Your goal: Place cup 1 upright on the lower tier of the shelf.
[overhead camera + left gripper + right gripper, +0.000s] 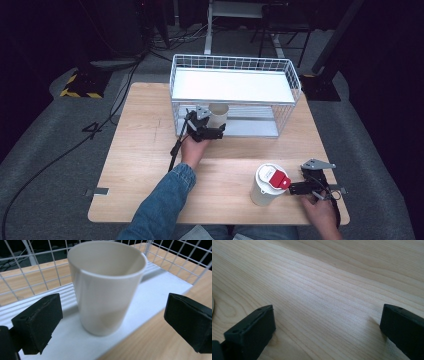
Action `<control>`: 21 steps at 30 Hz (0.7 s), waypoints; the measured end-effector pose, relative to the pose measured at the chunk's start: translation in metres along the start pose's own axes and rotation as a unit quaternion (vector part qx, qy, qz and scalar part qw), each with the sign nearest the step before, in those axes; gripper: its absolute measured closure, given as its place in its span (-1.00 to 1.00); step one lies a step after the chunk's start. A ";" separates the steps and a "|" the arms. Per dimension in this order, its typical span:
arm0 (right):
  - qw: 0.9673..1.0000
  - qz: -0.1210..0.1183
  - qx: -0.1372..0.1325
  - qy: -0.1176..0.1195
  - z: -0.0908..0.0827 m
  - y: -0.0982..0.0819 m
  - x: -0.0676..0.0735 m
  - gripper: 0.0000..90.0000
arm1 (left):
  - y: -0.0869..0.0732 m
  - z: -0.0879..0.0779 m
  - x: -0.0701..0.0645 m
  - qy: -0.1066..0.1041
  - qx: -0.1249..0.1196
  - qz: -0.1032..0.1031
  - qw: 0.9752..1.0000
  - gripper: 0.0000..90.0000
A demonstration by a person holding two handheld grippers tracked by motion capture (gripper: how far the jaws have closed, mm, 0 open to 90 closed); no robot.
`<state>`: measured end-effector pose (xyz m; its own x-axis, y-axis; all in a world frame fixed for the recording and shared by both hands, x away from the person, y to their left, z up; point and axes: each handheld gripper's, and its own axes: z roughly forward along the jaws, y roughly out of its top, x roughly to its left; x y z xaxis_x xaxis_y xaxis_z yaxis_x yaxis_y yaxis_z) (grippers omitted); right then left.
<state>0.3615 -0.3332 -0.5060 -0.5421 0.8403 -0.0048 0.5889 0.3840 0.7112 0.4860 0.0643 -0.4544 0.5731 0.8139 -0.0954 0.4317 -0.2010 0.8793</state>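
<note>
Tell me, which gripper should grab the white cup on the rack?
Left, probably. The left gripper is open with the white cup right between its jaws, on the wire rack's bottom shelf. The right gripper sits over bare table, far away.

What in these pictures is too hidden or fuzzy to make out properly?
- Cup: in the left gripper view its bottom inside is hidden by its own wall; whether anything is in it cannot be told.
- Lidded container: in the high view the lid hides its contents, and the red part is too small to identify.
- Left gripper: in the high view it is too small to tell whether it touches the cup.
- Background: too dark.
</note>
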 end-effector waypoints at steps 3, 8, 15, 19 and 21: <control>1.000 0.000 0.000 0.000 0.000 0.000 0.000 -0.99 | -0.004 -0.013 -0.002 -0.011 0.003 -0.003 1.000 -0.94; 1.000 0.000 0.000 0.000 0.000 0.000 0.000 -0.99 | -0.004 -0.037 -0.008 -0.019 0.003 0.003 1.000 -0.92; 1.000 0.000 0.001 -0.001 0.000 0.000 0.000 -0.99 | -0.006 -0.064 -0.020 -0.028 0.010 0.023 0.999 -0.89; 1.000 0.000 0.001 0.000 0.000 0.000 0.000 -0.99 | -0.010 -0.079 -0.023 -0.030 0.008 0.034 0.999 -0.89; 1.000 0.000 0.001 0.000 0.000 0.000 0.000 -0.99 | -0.012 -0.085 -0.023 -0.032 0.008 0.033 0.999 -0.89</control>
<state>0.3615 -0.3333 -0.5058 -0.5423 0.8402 -0.0055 0.5899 0.3853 0.7096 0.4082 0.0943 -0.4230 0.6434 0.7626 -0.0669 0.4024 -0.2626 0.8770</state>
